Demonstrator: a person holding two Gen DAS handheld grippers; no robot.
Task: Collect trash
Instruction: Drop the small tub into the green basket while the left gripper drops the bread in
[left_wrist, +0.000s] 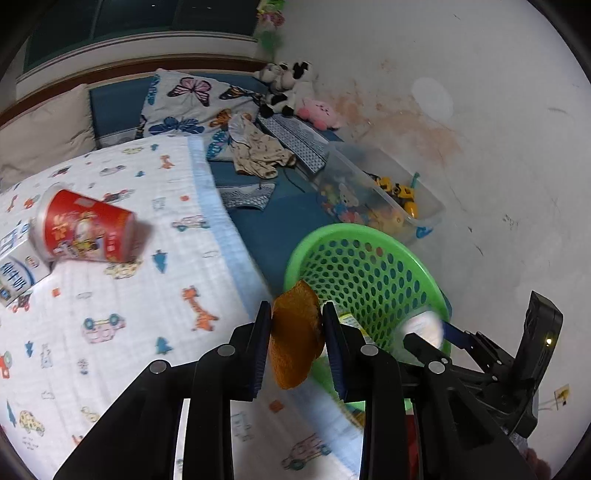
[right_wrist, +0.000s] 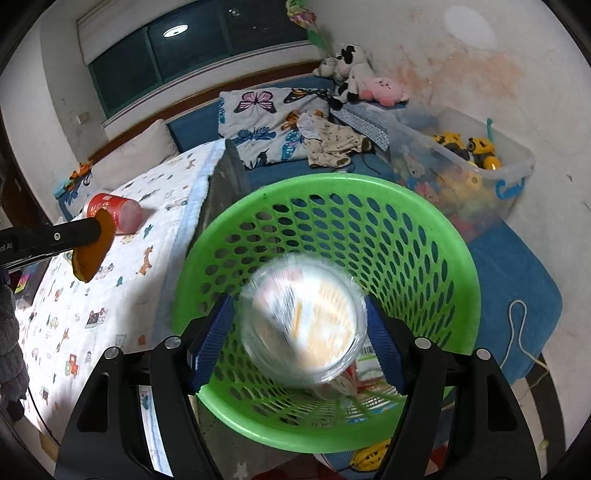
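Right tongs (right_wrist: 299, 332) hang directly over the green basket (right_wrist: 458, 258), filling the centre of the right wrist view. The jaws are spread, and a blurred clear plastic cup (right_wrist: 303, 325) sits between the blue pads, apparently released into the bin. Left tongs (left_wrist: 297, 332) are clenched on an orange peel (left_wrist: 295, 332), low centre in the left wrist view, just short of the basket rim, likely next to drop. A red cup (left_wrist: 85, 227) lies tipped on the bed (left_wrist: 129, 295), at left, not yet collected.
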